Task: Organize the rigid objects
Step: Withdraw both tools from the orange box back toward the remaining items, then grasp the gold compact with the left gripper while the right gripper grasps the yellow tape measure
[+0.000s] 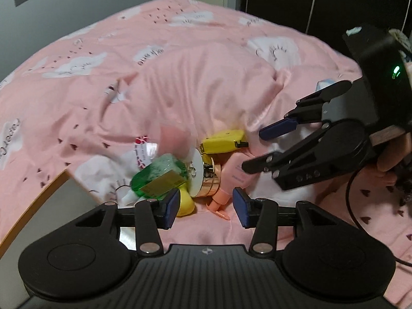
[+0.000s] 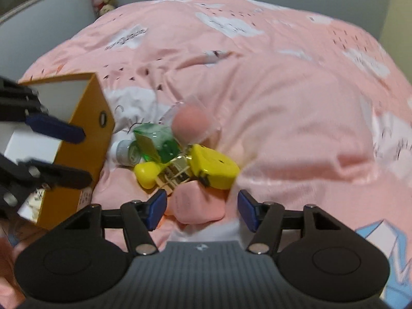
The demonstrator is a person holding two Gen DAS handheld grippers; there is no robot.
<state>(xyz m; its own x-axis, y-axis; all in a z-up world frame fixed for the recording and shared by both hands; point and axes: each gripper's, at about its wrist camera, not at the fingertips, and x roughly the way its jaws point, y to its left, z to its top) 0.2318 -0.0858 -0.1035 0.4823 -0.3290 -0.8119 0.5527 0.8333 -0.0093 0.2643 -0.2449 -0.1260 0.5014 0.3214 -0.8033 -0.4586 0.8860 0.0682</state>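
Observation:
A pile of small objects lies on the pink bedspread: a green bottle (image 1: 158, 176), a yellow case (image 1: 222, 141), a gold-rimmed round jar (image 1: 204, 180), a pink bottle (image 1: 233, 180) and a yellow egg-shaped piece (image 1: 185, 202). My left gripper (image 1: 206, 209) is open, just in front of the pile, holding nothing. My right gripper (image 2: 199, 209) is open, with the pink bottle (image 2: 198, 204) between its fingers. The pile shows again in the right wrist view: green bottle (image 2: 154, 143), yellow case (image 2: 213, 167). The right gripper (image 1: 253, 149) reaches in from the right in the left wrist view.
An open orange cardboard box (image 2: 85, 149) with a white inside stands left of the pile; its edge (image 1: 33, 206) shows in the left wrist view. A clear case with a pink puff (image 2: 191, 123) lies behind the pile. The bedspread (image 1: 206, 77) bulges behind it.

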